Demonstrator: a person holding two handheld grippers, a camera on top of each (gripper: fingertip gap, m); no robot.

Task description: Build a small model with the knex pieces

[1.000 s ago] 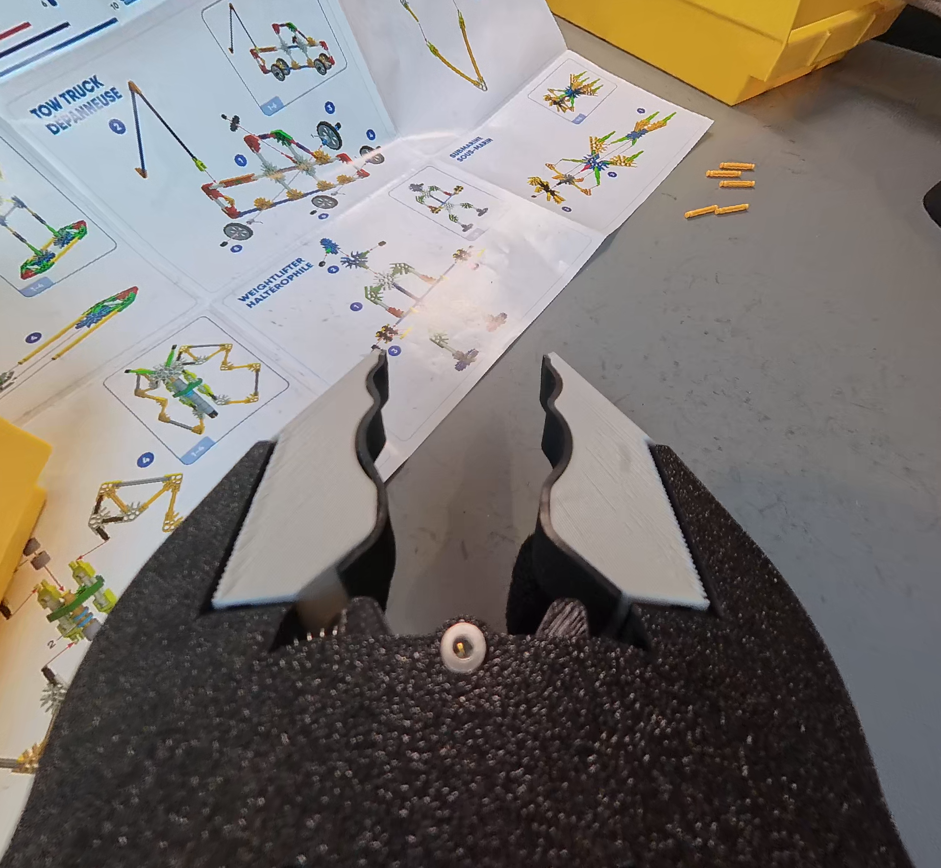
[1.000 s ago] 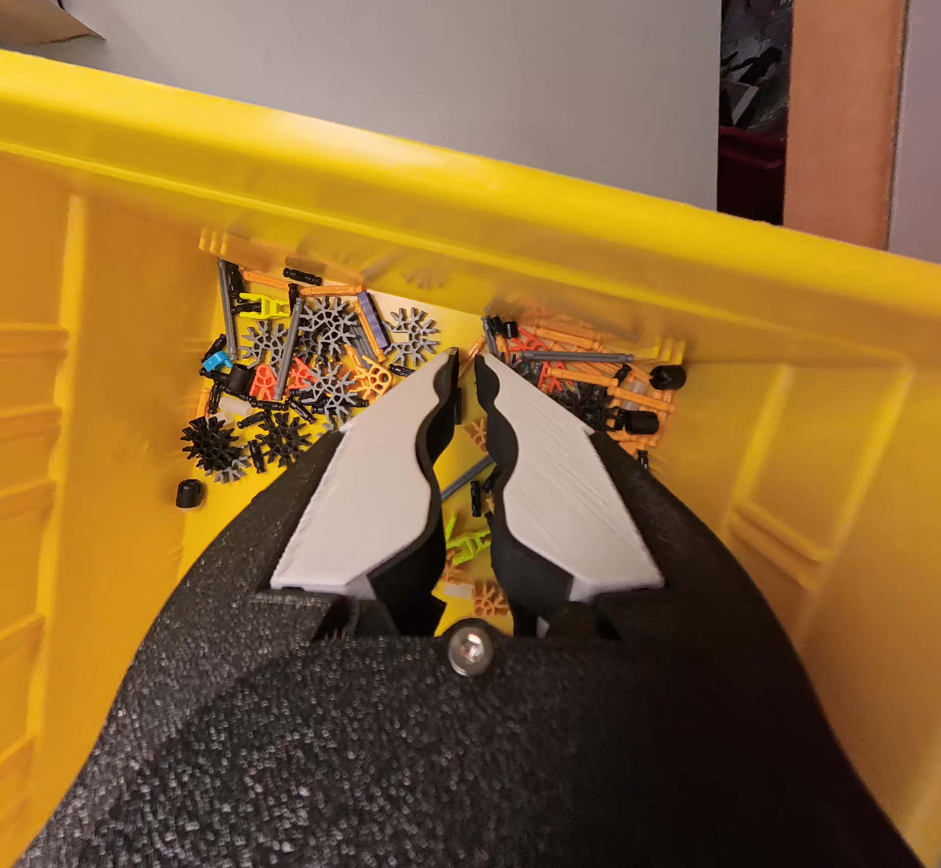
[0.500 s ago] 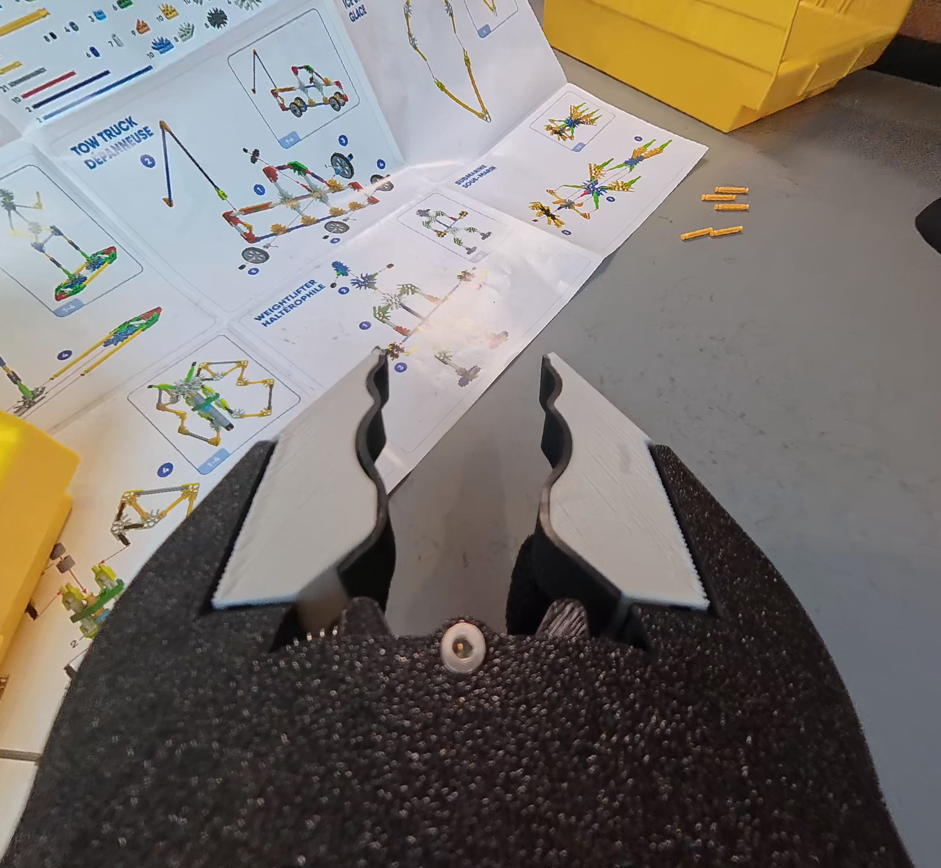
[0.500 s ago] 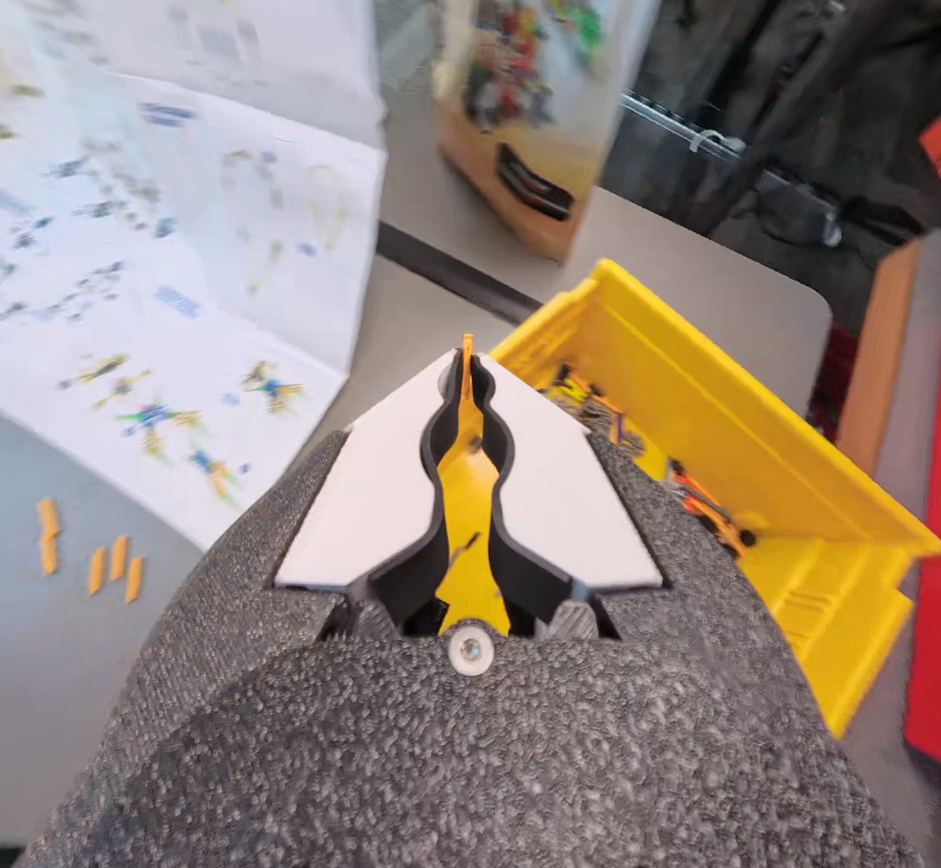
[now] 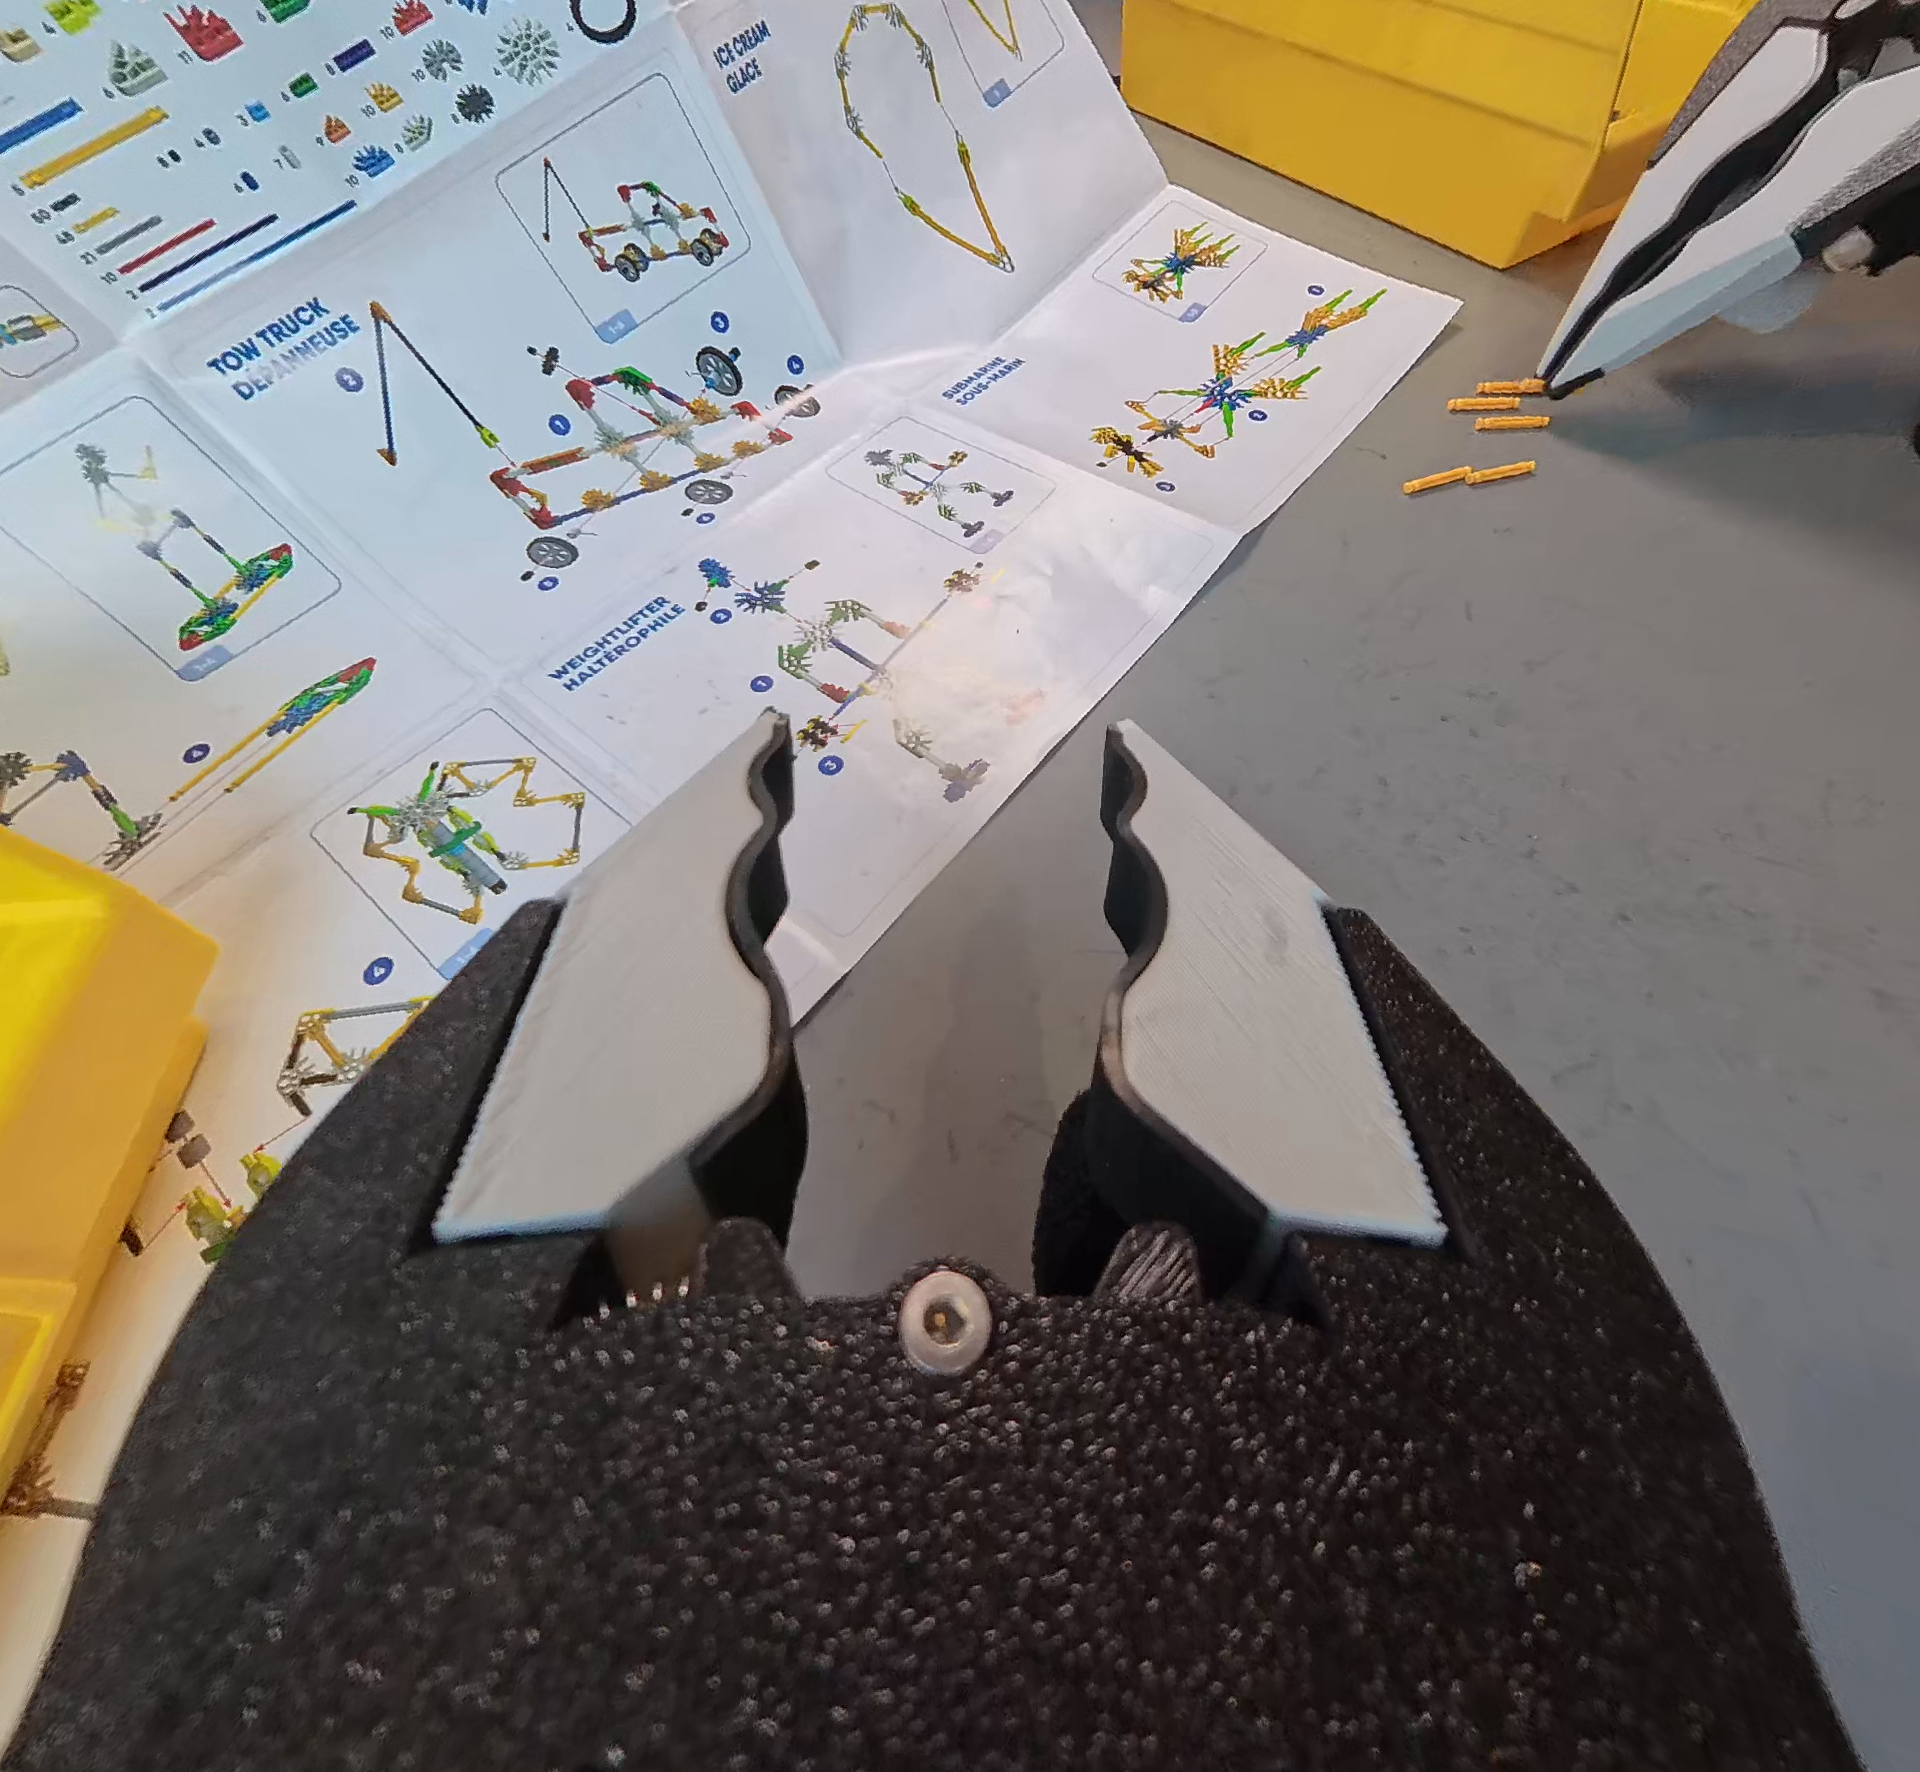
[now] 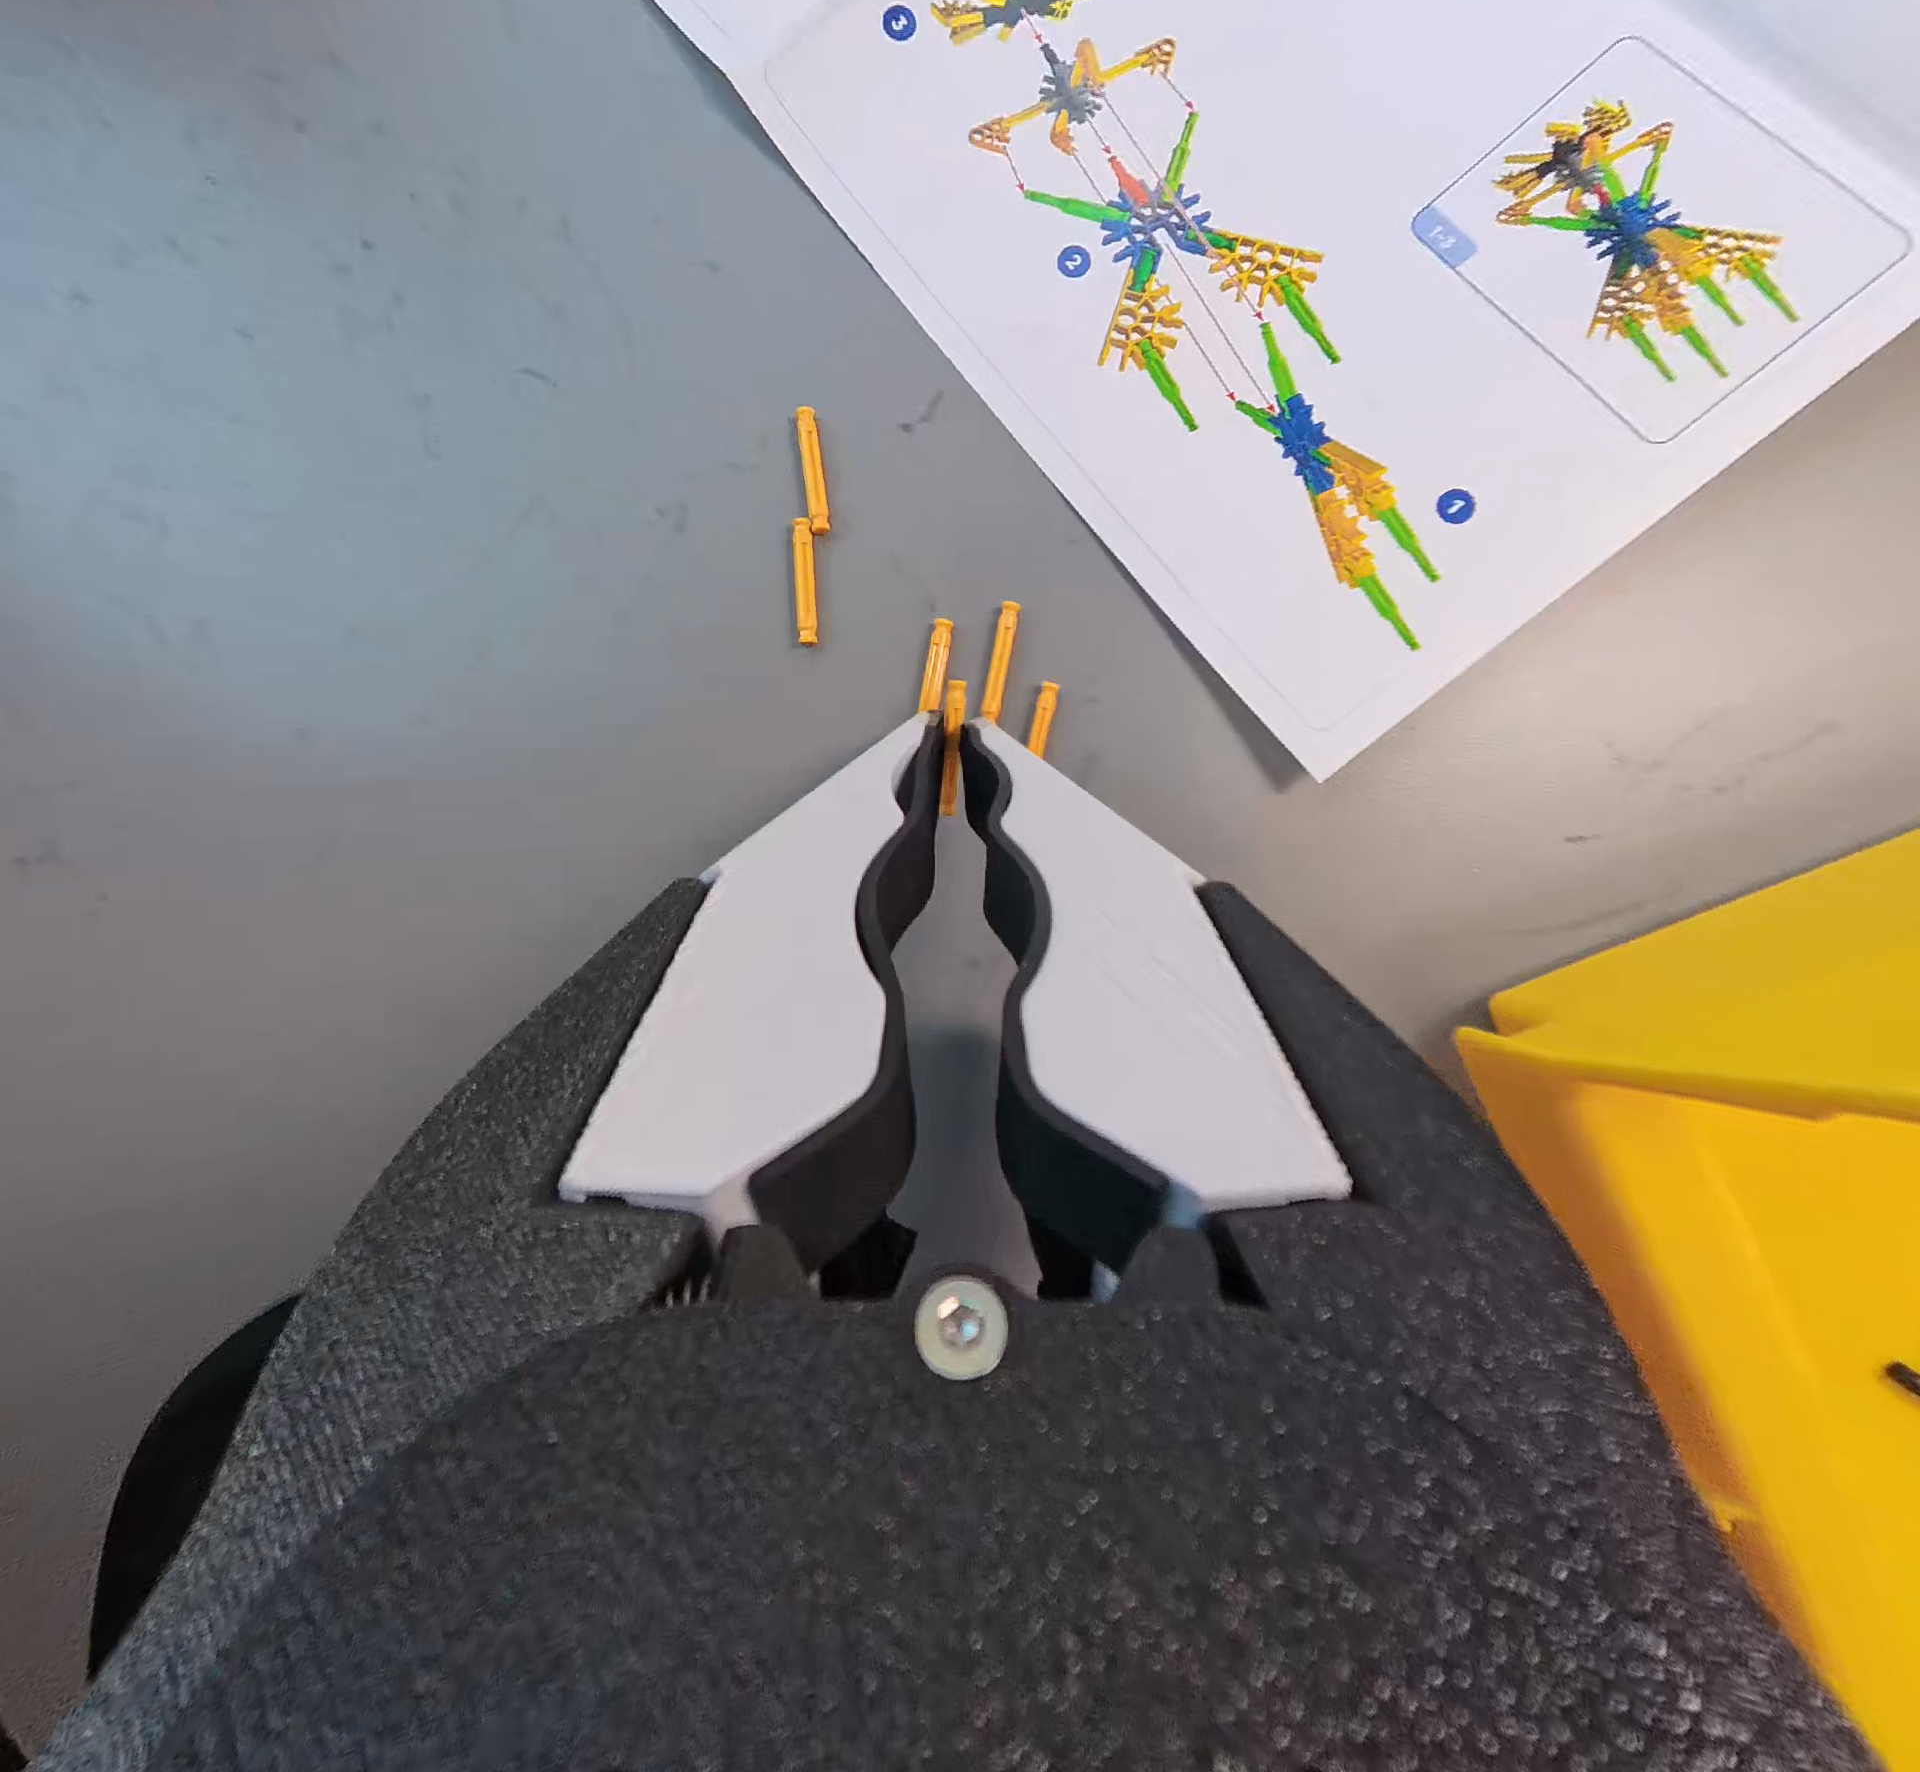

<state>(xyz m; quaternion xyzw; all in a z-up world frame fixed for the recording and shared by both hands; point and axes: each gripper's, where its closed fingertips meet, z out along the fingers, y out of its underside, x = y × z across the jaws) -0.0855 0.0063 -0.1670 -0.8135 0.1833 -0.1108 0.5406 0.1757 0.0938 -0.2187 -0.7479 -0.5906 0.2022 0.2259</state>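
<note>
Right wrist view is showing the right gripper (image 6: 948, 735) pinching an orange rod (image 6: 952, 746) between nearly closed tips, its long axis running forward along the fingers, over the grey table (image 6: 364, 372) among loose orange rods (image 6: 806, 527); left wrist view is adding the left gripper (image 5: 940, 735) hanging wide open and empty over the instruction sheet (image 5: 644, 496), yellow bin (image 5: 1351, 60) behind.

My right claw (image 6: 949, 735) covers the lower ends of three orange rods (image 6: 1000, 647); the yellow bin (image 6: 1704, 1203) is cut off at the frame's right edge.
</note>
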